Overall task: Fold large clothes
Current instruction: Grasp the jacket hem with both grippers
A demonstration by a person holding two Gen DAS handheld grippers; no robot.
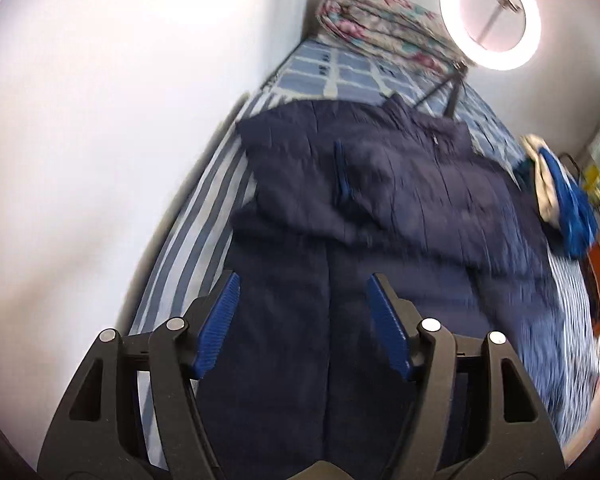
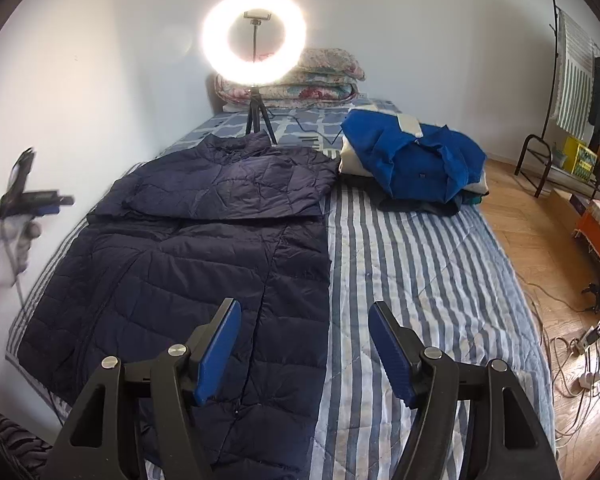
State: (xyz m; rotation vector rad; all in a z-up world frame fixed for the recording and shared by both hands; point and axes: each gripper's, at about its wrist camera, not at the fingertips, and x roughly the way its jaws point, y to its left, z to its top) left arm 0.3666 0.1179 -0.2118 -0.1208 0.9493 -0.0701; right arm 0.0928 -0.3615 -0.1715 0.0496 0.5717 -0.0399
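Observation:
A long navy quilted coat (image 2: 204, 248) lies flat on the striped bed (image 2: 412, 264), along its left side, with its sleeves folded in across the chest. It also shows in the left wrist view (image 1: 360, 208), blurred. My left gripper (image 1: 303, 280) is open and empty above the coat's lower part. It also shows at the left edge of the right wrist view (image 2: 54, 202), held in a gloved hand above the bed's left side. My right gripper (image 2: 305, 308) is open and empty above the coat's hem and the bare bedspread beside it.
A pile of blue and cream clothes (image 2: 416, 160) sits on the bed's right side. A ring light on a tripod (image 2: 254, 40) stands on the bed before folded floral quilts (image 2: 300, 84). A clothes rack (image 2: 580, 92) and floor cables (image 2: 580, 352) are at right. A white wall (image 1: 120, 120) runs left.

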